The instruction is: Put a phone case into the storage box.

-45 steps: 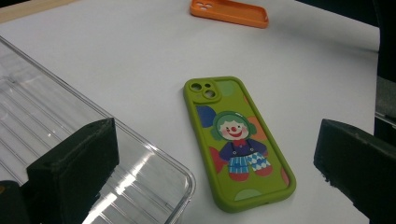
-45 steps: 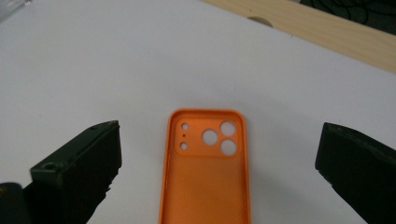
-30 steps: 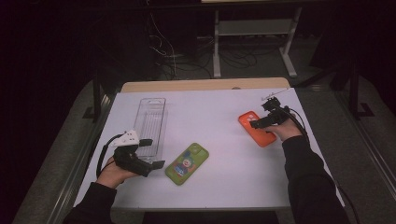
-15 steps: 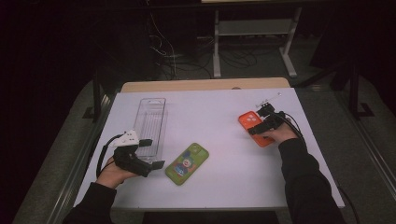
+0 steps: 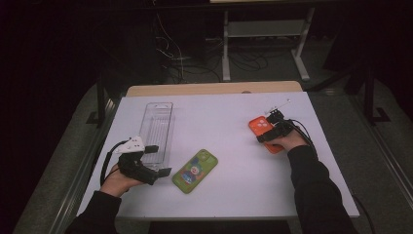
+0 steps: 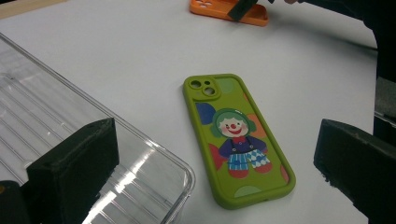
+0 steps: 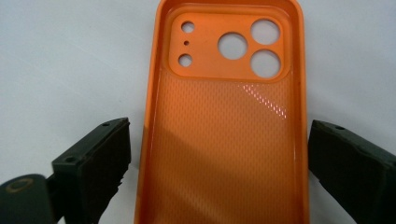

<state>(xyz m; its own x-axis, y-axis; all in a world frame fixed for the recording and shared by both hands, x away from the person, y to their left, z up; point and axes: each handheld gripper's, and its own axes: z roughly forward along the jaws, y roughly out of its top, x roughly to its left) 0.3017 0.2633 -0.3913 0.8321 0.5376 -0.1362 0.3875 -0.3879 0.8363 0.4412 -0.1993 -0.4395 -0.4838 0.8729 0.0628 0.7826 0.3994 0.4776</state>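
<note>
Lowered since earlier, right claw (image 7: pixel 217 154) straddles orange case (image 7: pixel 224 121), wide open, gripping nothing.

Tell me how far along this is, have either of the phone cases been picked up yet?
Not yet. Both cases lie flat on the white table. In hand: the right gripper has its open jaws on either side of the orange case, not closed on it. The left gripper is open near the green clown case, beside the clear tray. Left: gripping, lifting and placing both; the tray looks empty.

A green phone case (image 5: pixel 195 170) lies on the white table (image 5: pixel 229 190) beside a clear tray (image 5: pixel 157 129). The right gripper (image 5: pixel 272 130) sits over an orange case (image 5: pixel 258 126).
</note>
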